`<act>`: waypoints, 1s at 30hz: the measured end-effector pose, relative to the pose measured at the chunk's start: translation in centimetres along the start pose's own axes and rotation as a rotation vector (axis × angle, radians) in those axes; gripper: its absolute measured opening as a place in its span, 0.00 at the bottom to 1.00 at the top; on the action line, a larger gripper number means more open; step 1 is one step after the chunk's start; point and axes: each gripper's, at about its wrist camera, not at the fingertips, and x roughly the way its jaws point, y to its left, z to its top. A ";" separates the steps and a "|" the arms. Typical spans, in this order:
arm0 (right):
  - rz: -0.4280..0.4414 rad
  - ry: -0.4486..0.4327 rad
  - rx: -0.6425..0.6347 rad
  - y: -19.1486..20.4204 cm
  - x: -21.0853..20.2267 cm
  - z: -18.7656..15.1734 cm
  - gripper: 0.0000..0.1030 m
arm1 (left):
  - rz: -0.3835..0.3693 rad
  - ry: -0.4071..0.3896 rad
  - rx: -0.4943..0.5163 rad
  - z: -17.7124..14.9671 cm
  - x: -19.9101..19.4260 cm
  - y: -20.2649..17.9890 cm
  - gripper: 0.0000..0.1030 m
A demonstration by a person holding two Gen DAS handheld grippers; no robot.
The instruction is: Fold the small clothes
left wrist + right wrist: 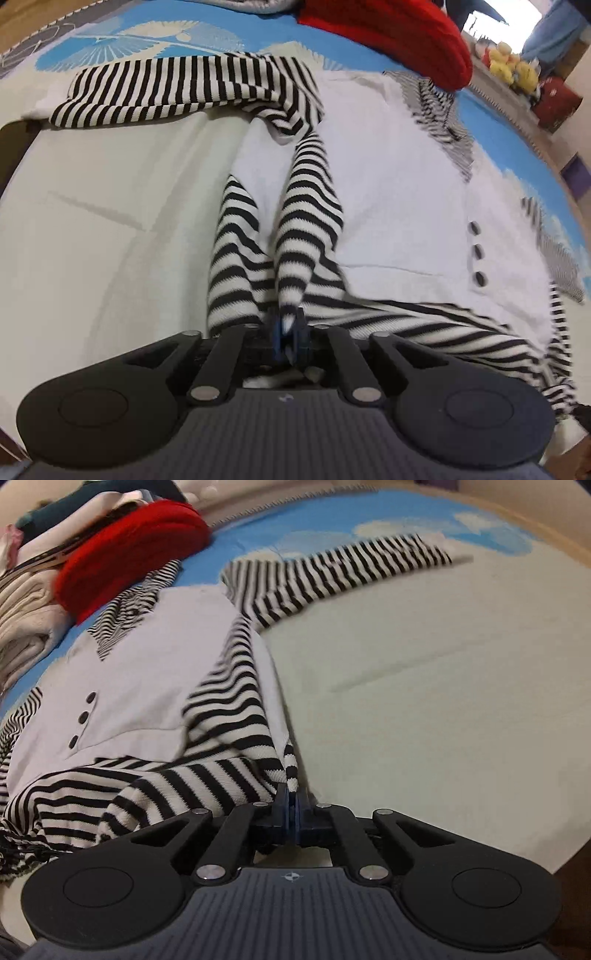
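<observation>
A small white top [388,184] with black-and-white striped sleeves and three dark buttons [478,251] lies on a pale sheet [110,221]. One striped sleeve [177,92] stretches out to the far left. My left gripper [290,326] is shut on a raised fold of striped fabric that runs taut up to its blue pads. In the right wrist view the same top [147,672] lies to the left, its sleeve [351,568] at the far side. My right gripper [291,797] is shut on a striped edge at the top's near right corner.
A red knit garment [399,40] [129,550] lies beyond the top on a blue patterned mat [110,40]. Folded pale clothes [26,609] are stacked at the far left of the right wrist view. Yellow plush toys [513,68] sit on a ledge at the back right.
</observation>
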 end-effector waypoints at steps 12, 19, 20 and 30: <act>0.142 0.099 0.097 2.7 1.5 -0.7 0.73 | -0.044 0.117 -0.148 -3.6 0.3 -0.1 0.84; 0.155 0.076 -0.027 3.1 -2.5 -1.1 0.07 | -0.068 0.074 -0.044 -3.5 -3.5 -1.0 0.08; 0.165 0.084 -0.015 2.7 -3.6 -1.1 0.07 | -0.085 0.080 -0.021 -3.8 -4.5 -0.8 0.08; 0.055 0.175 -0.079 2.1 -3.2 -2.1 0.53 | -0.007 0.076 0.039 -6.4 -4.3 0.3 0.79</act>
